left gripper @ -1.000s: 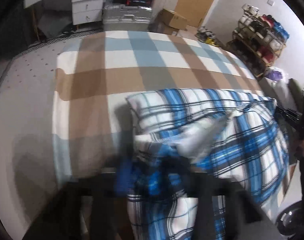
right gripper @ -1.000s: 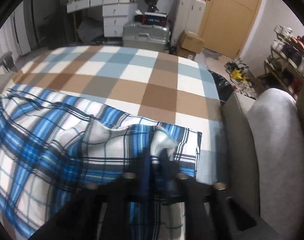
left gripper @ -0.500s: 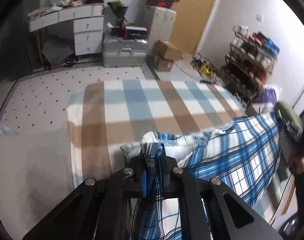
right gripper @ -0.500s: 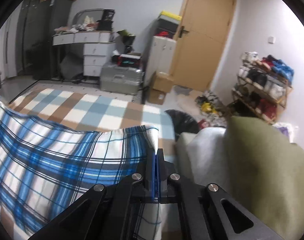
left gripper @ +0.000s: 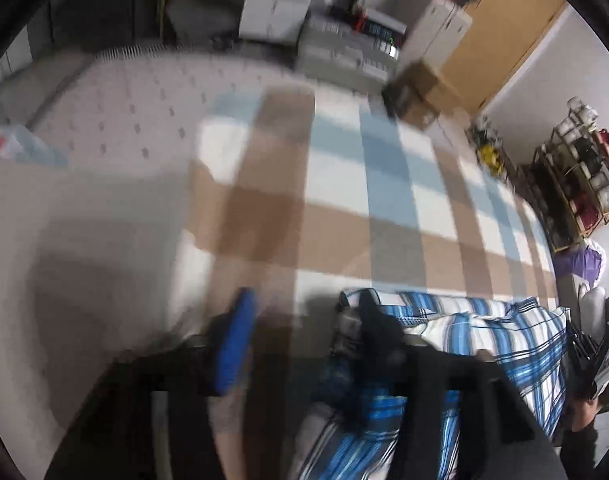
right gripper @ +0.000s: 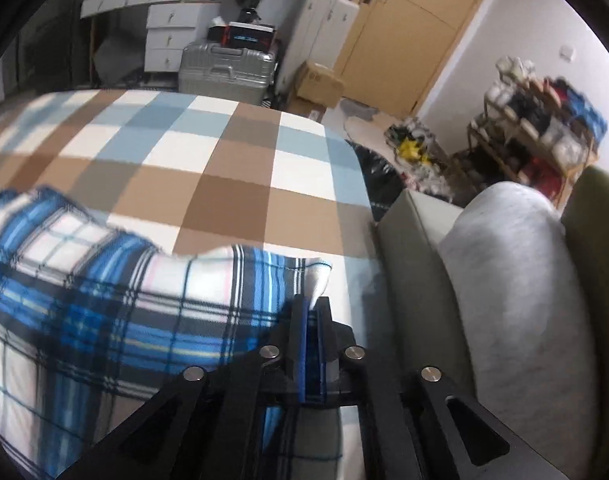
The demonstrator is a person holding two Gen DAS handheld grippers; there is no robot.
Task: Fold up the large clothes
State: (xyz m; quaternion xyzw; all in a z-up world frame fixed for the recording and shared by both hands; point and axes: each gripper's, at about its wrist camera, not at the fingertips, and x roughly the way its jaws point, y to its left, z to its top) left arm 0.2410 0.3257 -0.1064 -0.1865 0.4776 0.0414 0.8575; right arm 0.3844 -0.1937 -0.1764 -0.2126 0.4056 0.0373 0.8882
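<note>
Folding looks partway done: the blue plaid garment (right gripper: 116, 300) lies doubled over on the near part of the checked bed cover (right gripper: 208, 152), its folded edge running across the bed, with a soft puffed ridge rather than a pressed crease. Left gripper (left gripper: 304, 344): jaws opening, spread wide, one blue-padded finger (left gripper: 234, 344) over bare cover and the other dark finger at the garment's corner; nothing sits between them, so this end appears released. The view is motion-blurred, so whether that dark finger touches cloth cannot be told. Right gripper (right gripper: 312, 320): jaws opening but only narrowly apart, and a corner of the garment is between the pads; whether they press on it cannot be told for certain, though the cloth rises into them as if pinched. Judgement: one fold is laid down and being let go; remaining work is likely a further fold across and smoothing, since the cloth bulges and wrinkles near the right corner. Materials: garment is thin woven cotton-like fabric, limp, in blue, white and dark stripes; cover is a flat matte weave in brown, pale blue and white squares. Beside the bed on the right, a grey cushion (right gripper: 516, 280) with a fuzzy surface rests against an olive upholstered piece (right gripper: 596, 208). A ribbed silver suitcase (right gripper: 224, 70) stands beyond the bed's far edge.
</note>
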